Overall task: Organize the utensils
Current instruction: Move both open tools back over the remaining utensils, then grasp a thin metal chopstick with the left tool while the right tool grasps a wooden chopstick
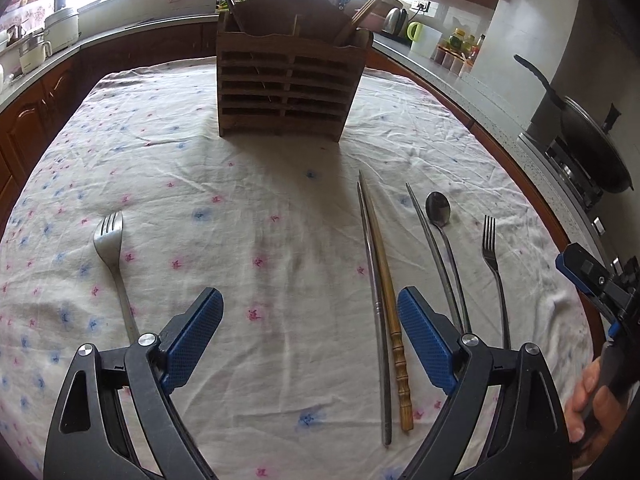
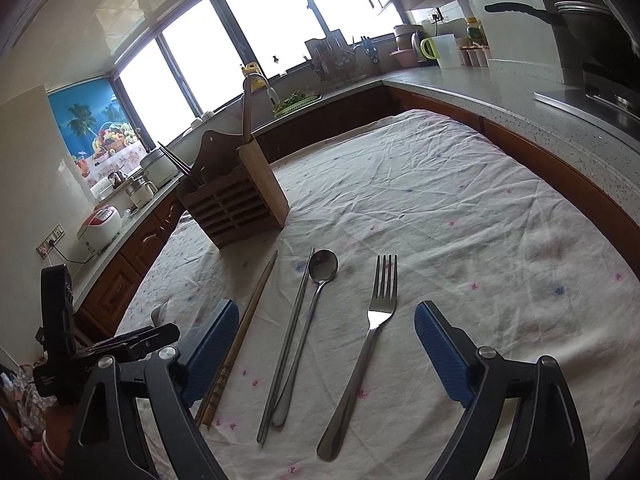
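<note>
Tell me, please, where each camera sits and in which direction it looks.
Left wrist: on the open left gripper, facing the wooden holder; the right hand shows.
Right wrist: on the open right gripper, above the fork, facing the windows.
Shared: holder, spoon, fork, tablecloth.

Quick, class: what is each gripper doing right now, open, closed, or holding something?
Left gripper: open, holding nothing.
Right gripper: open, holding nothing.
</note>
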`<action>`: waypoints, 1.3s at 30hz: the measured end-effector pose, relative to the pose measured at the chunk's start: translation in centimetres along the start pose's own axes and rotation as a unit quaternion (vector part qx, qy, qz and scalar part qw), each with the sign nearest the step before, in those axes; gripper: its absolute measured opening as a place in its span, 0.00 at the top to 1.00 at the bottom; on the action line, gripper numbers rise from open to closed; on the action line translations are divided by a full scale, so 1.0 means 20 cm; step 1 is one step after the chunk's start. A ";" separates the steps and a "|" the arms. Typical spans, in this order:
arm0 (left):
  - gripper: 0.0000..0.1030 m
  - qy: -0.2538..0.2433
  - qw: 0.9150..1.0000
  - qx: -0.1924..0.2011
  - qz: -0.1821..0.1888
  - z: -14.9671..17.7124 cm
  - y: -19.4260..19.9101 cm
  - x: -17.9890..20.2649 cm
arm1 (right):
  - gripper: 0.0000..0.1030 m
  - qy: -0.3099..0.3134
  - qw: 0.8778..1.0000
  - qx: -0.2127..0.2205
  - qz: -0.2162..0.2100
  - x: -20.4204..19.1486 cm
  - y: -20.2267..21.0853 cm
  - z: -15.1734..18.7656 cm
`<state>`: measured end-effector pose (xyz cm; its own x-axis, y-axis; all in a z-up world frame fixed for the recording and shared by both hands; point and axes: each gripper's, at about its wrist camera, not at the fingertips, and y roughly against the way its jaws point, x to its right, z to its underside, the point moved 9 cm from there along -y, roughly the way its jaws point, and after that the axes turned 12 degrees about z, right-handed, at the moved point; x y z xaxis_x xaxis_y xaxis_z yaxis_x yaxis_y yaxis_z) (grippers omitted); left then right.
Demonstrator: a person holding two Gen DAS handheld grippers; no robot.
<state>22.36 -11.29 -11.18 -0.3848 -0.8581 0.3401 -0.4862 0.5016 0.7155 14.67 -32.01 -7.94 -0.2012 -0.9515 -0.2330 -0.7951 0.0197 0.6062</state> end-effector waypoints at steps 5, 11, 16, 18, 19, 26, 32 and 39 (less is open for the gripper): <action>0.23 -0.026 0.999 -0.032 -0.008 -0.01 -0.13 0.04 | 0.37 -0.005 1.000 -0.010 -0.004 0.00 -0.04 -0.02; 0.31 -0.047 0.997 -0.053 -0.021 -0.04 -0.25 0.05 | 0.40 -0.001 1.000 -0.022 -0.009 -0.03 -0.10 -0.03; 0.31 -0.058 0.997 -0.052 -0.022 -0.05 -0.25 0.03 | 0.43 0.014 0.999 -0.040 -0.013 -0.10 -0.17 -0.04; 0.35 -0.061 0.996 -0.056 -0.035 -0.03 -0.23 -0.01 | 0.44 0.018 0.999 -0.047 -0.017 -0.12 -0.20 -0.04; 0.41 -0.072 0.994 -0.061 -0.048 -0.01 -0.21 -0.03 | 0.44 0.021 0.998 -0.050 -0.018 -0.13 -0.22 -0.04; 0.44 -0.020 0.998 -0.060 0.000 -0.04 -0.14 -0.08 | 0.50 0.045 0.996 -0.081 -0.008 -0.17 -0.38 -0.02; 0.44 -0.060 0.995 -0.084 -0.004 -0.08 -0.29 0.05 | 0.51 0.033 0.996 -0.088 -0.003 -0.14 -0.44 -0.04; 0.43 -0.077 0.993 -0.087 -0.020 -0.10 -0.33 0.06 | 0.51 0.026 0.996 -0.084 -0.005 -0.12 -0.44 -0.07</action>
<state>26.71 -15.91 -14.34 -0.4902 -0.8432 0.2208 -0.3665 0.4293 0.8255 22.93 -30.30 -11.55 -0.1605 -0.9662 -0.2018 -0.6889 -0.0368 0.7239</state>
